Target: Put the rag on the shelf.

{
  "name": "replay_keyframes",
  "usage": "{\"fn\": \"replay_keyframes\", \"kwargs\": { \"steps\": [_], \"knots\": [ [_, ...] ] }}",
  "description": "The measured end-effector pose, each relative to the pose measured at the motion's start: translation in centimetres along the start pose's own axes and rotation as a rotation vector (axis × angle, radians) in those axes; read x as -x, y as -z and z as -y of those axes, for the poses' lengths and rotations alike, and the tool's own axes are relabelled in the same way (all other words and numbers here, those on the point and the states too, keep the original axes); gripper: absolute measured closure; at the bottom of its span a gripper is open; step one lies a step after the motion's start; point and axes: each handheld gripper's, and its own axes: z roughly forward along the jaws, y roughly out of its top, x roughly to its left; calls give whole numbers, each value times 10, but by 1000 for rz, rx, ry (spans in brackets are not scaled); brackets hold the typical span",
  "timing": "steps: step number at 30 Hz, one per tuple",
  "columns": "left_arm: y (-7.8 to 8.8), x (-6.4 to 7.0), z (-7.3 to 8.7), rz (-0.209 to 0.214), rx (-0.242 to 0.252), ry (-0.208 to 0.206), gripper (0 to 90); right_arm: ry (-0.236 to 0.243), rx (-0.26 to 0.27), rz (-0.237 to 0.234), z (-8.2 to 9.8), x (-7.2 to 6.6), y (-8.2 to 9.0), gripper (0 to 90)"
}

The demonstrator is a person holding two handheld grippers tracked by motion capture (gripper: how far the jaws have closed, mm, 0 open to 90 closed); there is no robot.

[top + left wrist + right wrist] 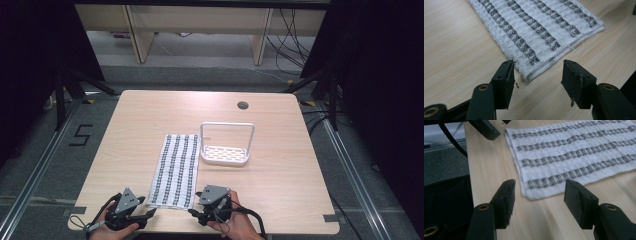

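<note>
Striped towel flat on the table, near corners just ahead of each wide-open, empty hand-held gripper: left, right.

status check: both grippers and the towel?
Left hand-held gripper open at near corner of white grey-striped waffle towel. Right hand-held gripper open at other near corner. Towel flat, ungrasped.

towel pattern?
The towel is white waffle weave with dark grey lengthwise stripes, clearest in the left gripper view.
</note>
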Motion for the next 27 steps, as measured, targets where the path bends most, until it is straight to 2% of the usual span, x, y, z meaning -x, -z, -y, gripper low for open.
{"fn": "replay_keyframes", "kwargs": {
  "steps": [3,4,6,7,11,13,14,15,18,19,23,24,25,26,27],
  "knots": [
    [-2,1,-2,-12,-7,1,442,6,-11,2,-4,0,-8,442],
    [-3,0,-3,-8,-12,-15,446,4,-19,-4,-6,0,-10,446],
    [-3,0,-3,-4,-17,-20,452,15,-24,-2,-8,0,-15,451],
    [-3,-1,-4,1,-10,-10,476,-6,-41,-5,-10,-1,-21,453],
    [-4,-3,-5,-5,-12,-15,481,-6,-57,-7,-12,-1,-27,461],
    [-4,-5,-6,-4,-32,-24,483,-3,-68,-4,-12,0,-31,465],
    [-6,-4,-5,-14,-23,-12,486,-6,-62,-3,-12,0,-33,468],
    [-5,-6,-5,-7,-34,-25,487,-9,-74,-6,-13,0,-33,471],
    [-7,-6,-5,0,-25,-26,497,-11,-75,-10,-13,1,-33,478],
    [-8,-6,-6,-14,-25,-23,498,-23,-72,-10,-13,1,-34,479],
    [-11,-6,-7,-2,-39,-19,508,-23,-84,-19,-12,1,-35,497],
    [-11,-7,-8,2,-44,-38,515,-28,-92,-19,-11,2,-37,506],
    [-13,-7,-8,-2,-55,-29,523,-14,-90,-17,-10,3,-38,510],
    [-12,-8,-8,5,-73,-65,536,-21,-97,-15,-11,2,-38,517],
    [-14,-8,-8,11,-71,-63,551,-9,-95,-19,-11,3,-38,524]
  ]
}}
